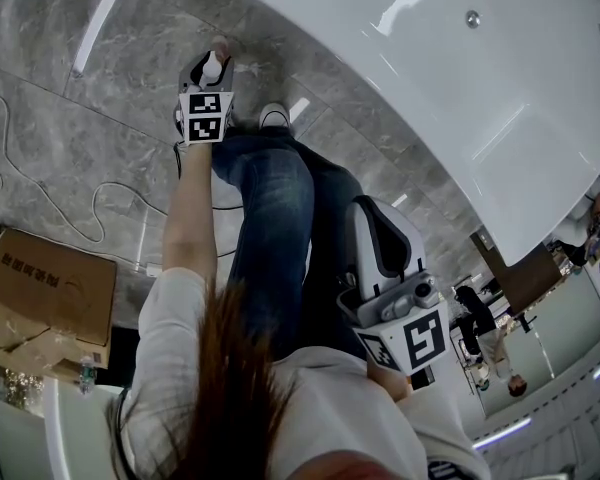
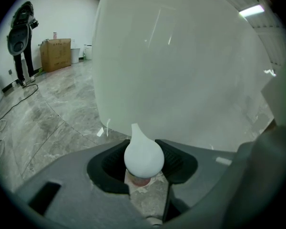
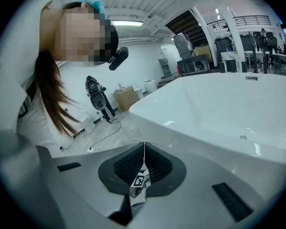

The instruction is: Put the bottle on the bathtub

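Between the dark pads of my left gripper (image 2: 144,162) sits a small bottle (image 2: 143,157) with a white teardrop cap and a pinkish body. The gripper is shut on it. In the head view my left gripper (image 1: 208,72) hangs at arm's length over the marble floor, the bottle (image 1: 212,65) at its tip, a little short of the white bathtub (image 1: 480,88). The bathtub's outer wall (image 2: 181,70) fills the left gripper view. My right gripper (image 1: 368,213) is held close to the body, beside the tub's rim. Its jaws (image 3: 144,147) are shut with nothing between them, and the bathtub (image 3: 219,109) lies just ahead.
A cardboard box (image 1: 40,293) stands at the left and a thin cable (image 1: 70,208) trails over the grey marble floor. The person's jeans-clad legs (image 1: 280,218) stand between the grippers. A stand with equipment (image 2: 21,32) and another box (image 2: 56,54) are far off.
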Demonstrator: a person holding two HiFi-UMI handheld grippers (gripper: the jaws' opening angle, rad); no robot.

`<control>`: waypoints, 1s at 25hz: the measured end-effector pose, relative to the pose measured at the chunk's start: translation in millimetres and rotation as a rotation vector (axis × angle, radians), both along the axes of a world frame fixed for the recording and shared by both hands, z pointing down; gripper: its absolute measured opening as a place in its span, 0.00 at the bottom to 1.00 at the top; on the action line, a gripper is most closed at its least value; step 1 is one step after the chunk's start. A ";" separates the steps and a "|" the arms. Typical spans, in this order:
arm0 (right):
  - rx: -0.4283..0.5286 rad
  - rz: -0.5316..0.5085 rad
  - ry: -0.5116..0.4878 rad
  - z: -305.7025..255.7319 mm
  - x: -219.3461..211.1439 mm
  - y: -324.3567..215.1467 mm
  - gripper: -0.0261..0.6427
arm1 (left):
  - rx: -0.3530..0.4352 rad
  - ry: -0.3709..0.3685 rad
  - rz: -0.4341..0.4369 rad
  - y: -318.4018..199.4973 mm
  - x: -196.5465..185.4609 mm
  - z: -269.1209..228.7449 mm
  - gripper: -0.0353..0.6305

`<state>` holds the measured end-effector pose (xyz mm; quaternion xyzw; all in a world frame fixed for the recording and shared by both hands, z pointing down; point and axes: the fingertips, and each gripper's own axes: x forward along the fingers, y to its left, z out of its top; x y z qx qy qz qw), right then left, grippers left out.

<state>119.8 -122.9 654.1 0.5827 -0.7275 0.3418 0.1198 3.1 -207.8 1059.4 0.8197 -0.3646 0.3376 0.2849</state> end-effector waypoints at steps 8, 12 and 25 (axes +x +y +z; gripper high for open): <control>-0.022 -0.004 0.001 4.7 4.9 0.1 0.06 | -0.018 0.040 -0.031 -3.0 9.7 -1.2 0.45; -0.034 -0.007 -0.008 2.3 6.1 -0.7 0.06 | -0.010 0.015 -0.005 -10.1 11.3 -6.8 0.48; -0.074 -0.013 -0.040 -23.1 14.0 4.5 0.06 | 0.072 -0.005 -0.036 -24.6 8.3 -68.4 0.45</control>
